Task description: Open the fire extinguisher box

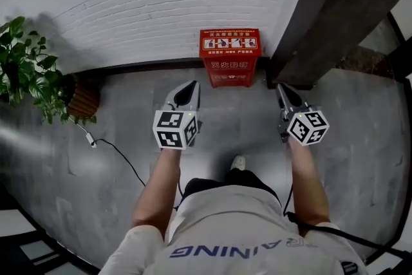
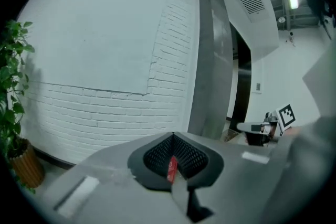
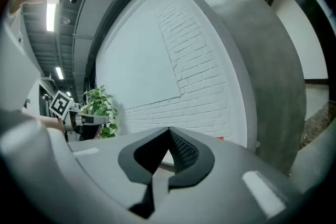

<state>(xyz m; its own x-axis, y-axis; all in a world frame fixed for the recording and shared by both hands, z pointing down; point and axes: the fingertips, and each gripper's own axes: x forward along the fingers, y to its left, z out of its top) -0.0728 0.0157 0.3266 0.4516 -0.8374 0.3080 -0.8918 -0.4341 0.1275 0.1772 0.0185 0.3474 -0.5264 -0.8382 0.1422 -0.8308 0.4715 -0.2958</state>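
one red fire extinguisher box stands closed

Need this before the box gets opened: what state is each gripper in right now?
Left gripper: closed, holding nothing.
Right gripper: closed, holding nothing.
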